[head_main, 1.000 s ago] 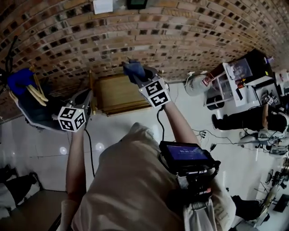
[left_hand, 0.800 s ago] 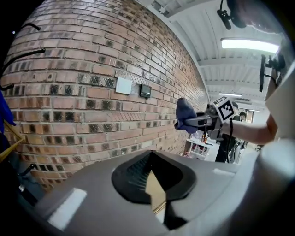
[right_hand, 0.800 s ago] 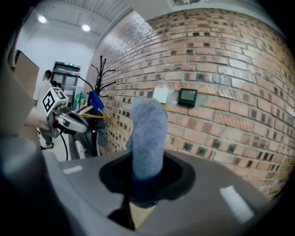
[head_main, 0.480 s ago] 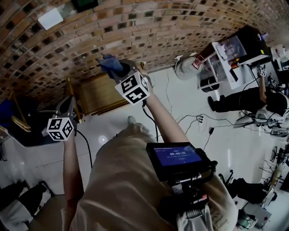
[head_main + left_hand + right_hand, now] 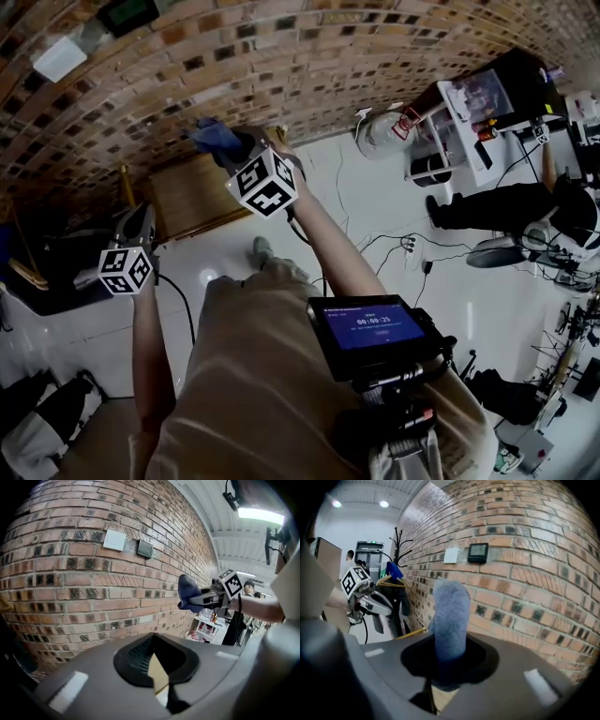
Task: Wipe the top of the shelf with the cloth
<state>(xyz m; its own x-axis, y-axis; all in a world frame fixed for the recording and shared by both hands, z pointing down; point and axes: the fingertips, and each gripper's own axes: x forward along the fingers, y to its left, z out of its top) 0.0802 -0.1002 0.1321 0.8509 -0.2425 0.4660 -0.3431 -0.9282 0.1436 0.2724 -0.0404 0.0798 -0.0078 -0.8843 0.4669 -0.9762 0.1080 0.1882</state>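
Note:
My right gripper (image 5: 232,145) is shut on a blue cloth (image 5: 216,137), which sticks up between its jaws (image 5: 450,616) in front of the brick wall. It hangs over the far right corner of the wooden shelf top (image 5: 187,192). In the left gripper view the cloth (image 5: 187,590) and the right gripper (image 5: 206,597) show in the air at the right. My left gripper (image 5: 141,223) is at the shelf's left edge, jaws shut with nothing between them (image 5: 157,667). A sliver of wood shows below them. The right gripper view shows the left gripper (image 5: 370,604) at the left.
A brick wall (image 5: 309,66) carries a white plate (image 5: 58,58) and a dark display (image 5: 127,14). A coat stand with blue items (image 5: 396,571) is left of the shelf. A white rack (image 5: 469,103), a seated person (image 5: 506,202) and floor cables (image 5: 412,248) lie to the right.
The head view has swung, so the shelf and both grippers sit further left in the picture. The right gripper keeps its hold on the cloth near the shelf's far right corner.

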